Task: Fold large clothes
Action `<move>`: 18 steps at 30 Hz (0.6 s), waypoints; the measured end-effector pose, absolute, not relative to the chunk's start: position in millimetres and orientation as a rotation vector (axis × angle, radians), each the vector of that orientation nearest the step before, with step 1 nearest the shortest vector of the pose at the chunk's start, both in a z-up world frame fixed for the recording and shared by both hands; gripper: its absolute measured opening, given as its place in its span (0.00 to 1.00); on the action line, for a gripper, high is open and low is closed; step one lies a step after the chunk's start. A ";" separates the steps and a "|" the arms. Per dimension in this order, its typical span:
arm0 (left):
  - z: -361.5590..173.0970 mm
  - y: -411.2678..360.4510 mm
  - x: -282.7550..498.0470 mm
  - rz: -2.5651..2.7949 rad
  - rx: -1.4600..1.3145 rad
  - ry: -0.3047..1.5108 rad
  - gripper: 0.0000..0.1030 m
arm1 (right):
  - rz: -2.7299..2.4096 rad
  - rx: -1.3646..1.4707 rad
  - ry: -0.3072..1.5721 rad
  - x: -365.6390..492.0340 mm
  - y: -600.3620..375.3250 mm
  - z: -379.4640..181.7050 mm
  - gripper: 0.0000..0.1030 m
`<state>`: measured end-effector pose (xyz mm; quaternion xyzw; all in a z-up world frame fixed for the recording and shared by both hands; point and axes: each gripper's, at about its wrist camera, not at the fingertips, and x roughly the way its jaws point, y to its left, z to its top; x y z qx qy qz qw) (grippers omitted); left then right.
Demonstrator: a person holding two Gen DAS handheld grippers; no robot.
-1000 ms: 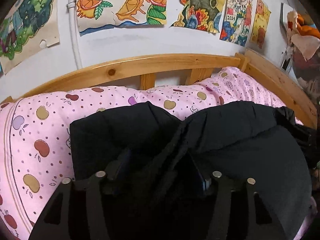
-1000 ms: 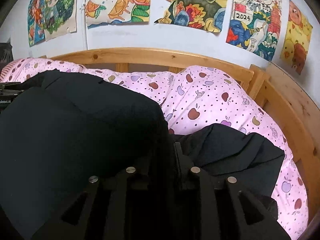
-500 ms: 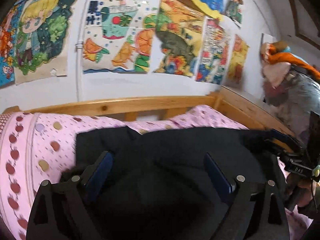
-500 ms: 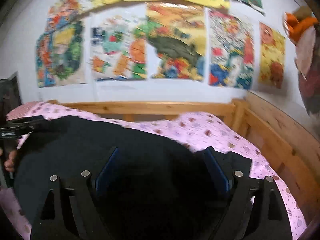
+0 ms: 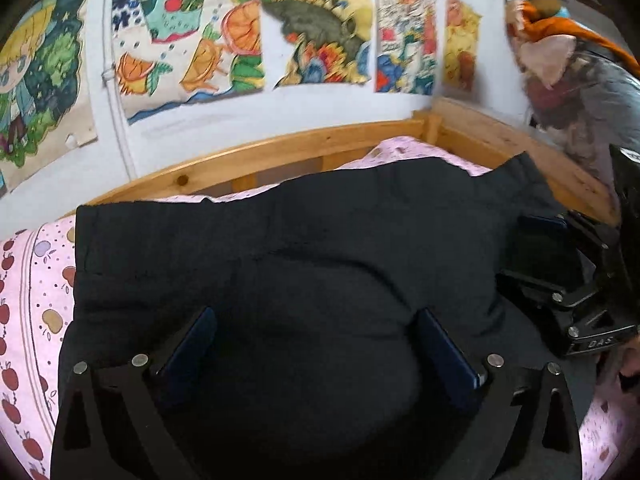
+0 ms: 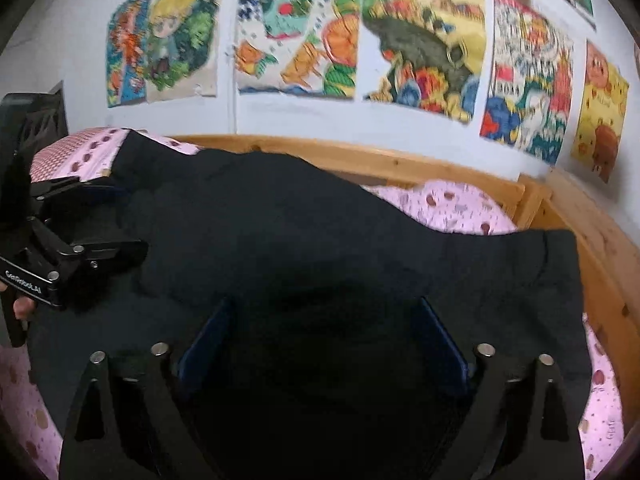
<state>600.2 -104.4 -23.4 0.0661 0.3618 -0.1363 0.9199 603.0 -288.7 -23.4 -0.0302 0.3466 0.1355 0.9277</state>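
Note:
A large black garment lies spread and folded flat on the pink apple-print bed sheet; it also fills the right wrist view. My left gripper is open, its blue pads wide apart just above the garment's near part, holding nothing. My right gripper is open the same way over the garment. The right gripper also shows at the right edge of the left wrist view, and the left gripper at the left edge of the right wrist view; both sit at the garment's sides.
A wooden bed rail runs behind the garment and along the right side. Colourful posters cover the white wall. Clothes hang at the far right.
Both grippers were shut on bunched black fabric a second ago. They have opened and let it go, and the garment now lies flat with its fold laid over.

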 end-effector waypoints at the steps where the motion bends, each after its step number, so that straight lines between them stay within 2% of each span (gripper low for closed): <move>1: -25.0 -102.6 606.3 -0.267 0.126 0.758 1.00 | 0.276 -0.044 0.721 608.7 -291.0 -26.1 0.88; 7: -31.3 -93.1 636.3 -0.188 0.085 0.810 1.00 | 0.244 -0.021 0.763 634.5 -295.0 -39.1 0.89; 9: -37.6 -95.1 644.3 -0.166 0.100 0.847 1.00 | 0.255 -0.011 0.811 644.1 -293.7 -47.0 0.94; 12: -45.4 -100.4 650.5 -0.153 0.134 0.881 1.00 | 0.283 0.023 0.868 654.6 -294.5 -57.9 0.96; 18: -55.0 -109.0 652.3 -0.140 0.176 0.901 1.00 | 0.281 0.029 0.884 654.3 -289.9 -70.3 0.97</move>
